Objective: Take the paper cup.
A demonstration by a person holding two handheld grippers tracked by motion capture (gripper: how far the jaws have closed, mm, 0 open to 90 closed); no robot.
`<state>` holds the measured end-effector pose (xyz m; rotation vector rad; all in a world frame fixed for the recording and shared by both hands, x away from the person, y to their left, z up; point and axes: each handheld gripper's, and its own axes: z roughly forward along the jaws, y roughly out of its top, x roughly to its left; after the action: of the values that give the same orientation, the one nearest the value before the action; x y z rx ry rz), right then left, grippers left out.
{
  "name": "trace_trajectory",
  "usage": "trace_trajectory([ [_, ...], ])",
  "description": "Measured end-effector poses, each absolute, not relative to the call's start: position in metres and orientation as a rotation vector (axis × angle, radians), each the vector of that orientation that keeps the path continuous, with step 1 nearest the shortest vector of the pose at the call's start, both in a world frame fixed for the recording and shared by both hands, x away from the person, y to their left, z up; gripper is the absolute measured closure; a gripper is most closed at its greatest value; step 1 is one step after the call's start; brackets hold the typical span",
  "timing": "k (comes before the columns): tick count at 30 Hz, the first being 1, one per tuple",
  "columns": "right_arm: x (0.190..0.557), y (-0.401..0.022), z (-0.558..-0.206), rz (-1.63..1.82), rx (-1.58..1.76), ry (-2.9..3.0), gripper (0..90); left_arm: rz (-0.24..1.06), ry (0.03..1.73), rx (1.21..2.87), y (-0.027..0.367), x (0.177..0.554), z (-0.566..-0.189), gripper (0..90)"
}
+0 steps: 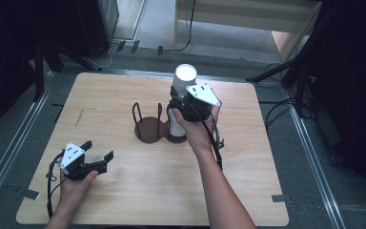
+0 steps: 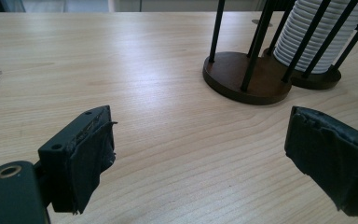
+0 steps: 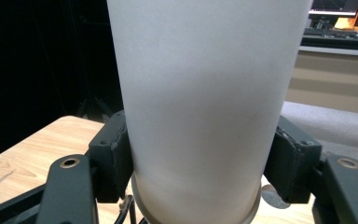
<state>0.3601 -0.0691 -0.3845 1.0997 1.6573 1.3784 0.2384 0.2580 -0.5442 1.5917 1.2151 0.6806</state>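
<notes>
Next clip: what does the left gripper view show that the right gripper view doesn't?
Left gripper view alone: the dark two-bay cup rack, one bay bare, the other holding a stack of white cups, seen past the left gripper with its jaws wide apart over bare wood. Right gripper view alone: the right gripper clamped on a single white cup, pads against both sides, dark room and monitors behind. Both share the wooden table.

From my left gripper (image 1: 97, 155), jaws spread, I see bare bench (image 1: 124, 191) ahead up to the dark two-ring rack (image 1: 155, 129), whose upright rods (image 2: 216, 30) and white cup stack (image 2: 317, 37) block the far right, where my right gripper (image 1: 190, 107) pinches a tall white cup (image 1: 185, 78).
</notes>
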Motion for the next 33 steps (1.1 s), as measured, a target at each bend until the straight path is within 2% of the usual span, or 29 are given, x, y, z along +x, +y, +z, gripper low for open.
trace_trajectory([
  [19,0.34,-0.083,-0.367,1.39,1.072,1.624,33.3,0.684,1.2,1.6,0.258,0.238,-0.544,8.6],
  [33,0.315,-0.105,-0.378,1.39,1.088,1.649,33.7,0.695,1.193,1.6,0.256,0.238,-0.539,8.6],
])
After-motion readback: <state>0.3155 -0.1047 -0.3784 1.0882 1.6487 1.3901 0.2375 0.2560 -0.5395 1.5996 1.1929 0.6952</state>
